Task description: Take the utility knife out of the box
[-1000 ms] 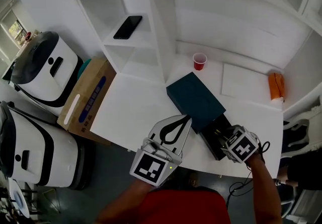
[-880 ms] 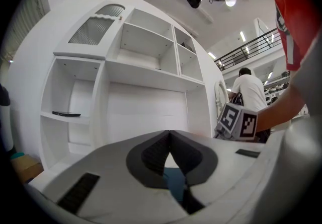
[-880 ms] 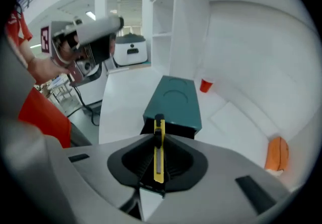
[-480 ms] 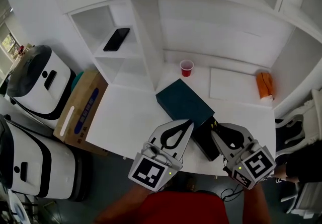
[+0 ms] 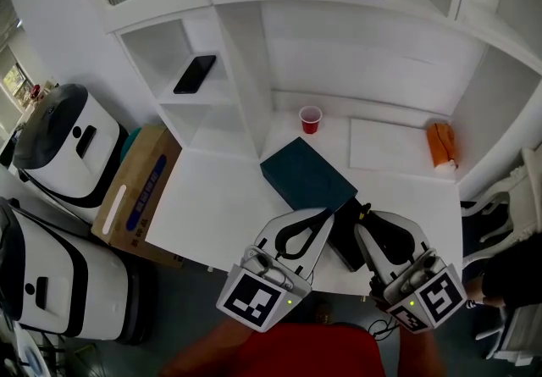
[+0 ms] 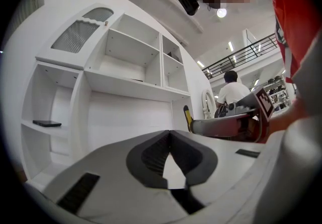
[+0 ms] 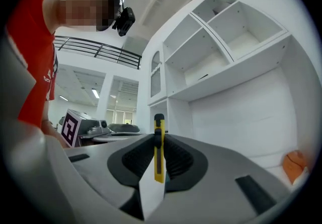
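Utility knife (image 7: 159, 163) was already out of the box (image 5: 303, 174), held by the right gripper.

At the near table edge the left gripper (image 5: 323, 214) hung with its jaws together on nothing, and beside it the right gripper (image 7: 158, 140) had its pads clamped on the yellow knife, which stood edge-on and upright above the tabletop. The removal step looked as good as done. The next move would call for carrying the knife over bare table (image 5: 216, 197) and setting it down without loosening early (it was a thin thing to pinch). Of the containers, the cardboard carton (image 5: 135, 185) at far left was closed, the box's black tray (image 5: 345, 241) was slid out between the grippers with its inside too dark to read, and the contents of the red cup (image 5: 311, 119) behind could not be seen.
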Demonstrator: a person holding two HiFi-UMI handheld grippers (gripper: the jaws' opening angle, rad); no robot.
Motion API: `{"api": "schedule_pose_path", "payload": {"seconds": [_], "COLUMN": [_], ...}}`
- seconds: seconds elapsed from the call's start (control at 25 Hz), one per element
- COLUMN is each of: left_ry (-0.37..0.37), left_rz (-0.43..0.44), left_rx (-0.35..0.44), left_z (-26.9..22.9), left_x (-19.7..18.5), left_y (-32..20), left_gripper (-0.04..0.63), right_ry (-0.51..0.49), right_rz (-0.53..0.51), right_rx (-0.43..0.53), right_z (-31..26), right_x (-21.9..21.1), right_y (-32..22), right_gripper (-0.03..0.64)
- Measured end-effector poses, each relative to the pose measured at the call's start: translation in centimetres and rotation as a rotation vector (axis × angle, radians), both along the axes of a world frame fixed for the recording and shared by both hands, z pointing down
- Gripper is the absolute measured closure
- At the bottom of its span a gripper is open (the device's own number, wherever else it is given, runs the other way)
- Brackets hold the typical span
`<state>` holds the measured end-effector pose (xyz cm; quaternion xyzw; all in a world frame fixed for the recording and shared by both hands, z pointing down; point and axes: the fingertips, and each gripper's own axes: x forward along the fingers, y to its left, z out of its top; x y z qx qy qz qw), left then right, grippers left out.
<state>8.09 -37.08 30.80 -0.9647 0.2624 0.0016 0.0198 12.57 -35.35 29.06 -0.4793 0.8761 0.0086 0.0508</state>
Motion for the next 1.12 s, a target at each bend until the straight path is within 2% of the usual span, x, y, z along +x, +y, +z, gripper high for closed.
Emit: {"api": "schedule_pose_path", "payload": {"seconds": [0.2, 1.12], "left_ry": [0.007, 0.01], "left_rz": [-0.003, -0.022], "left_rx": [0.0, -0.002], "left_z": [-0.1, -0.14], "left_x": [-0.04, -0.16], "left_y": [0.06, -0.41], "left_gripper": [0.571, 0.571], "right_ry": [0.031, 0.018], "right_rz": [0.004, 0.0], "right_rx": [0.013, 0.022], "right_z": [-0.06, -0.6], "right_x": [-0.37, 0.08], "right_y": [-0.01, -0.2], "right_gripper": [0.543, 0.543]}}
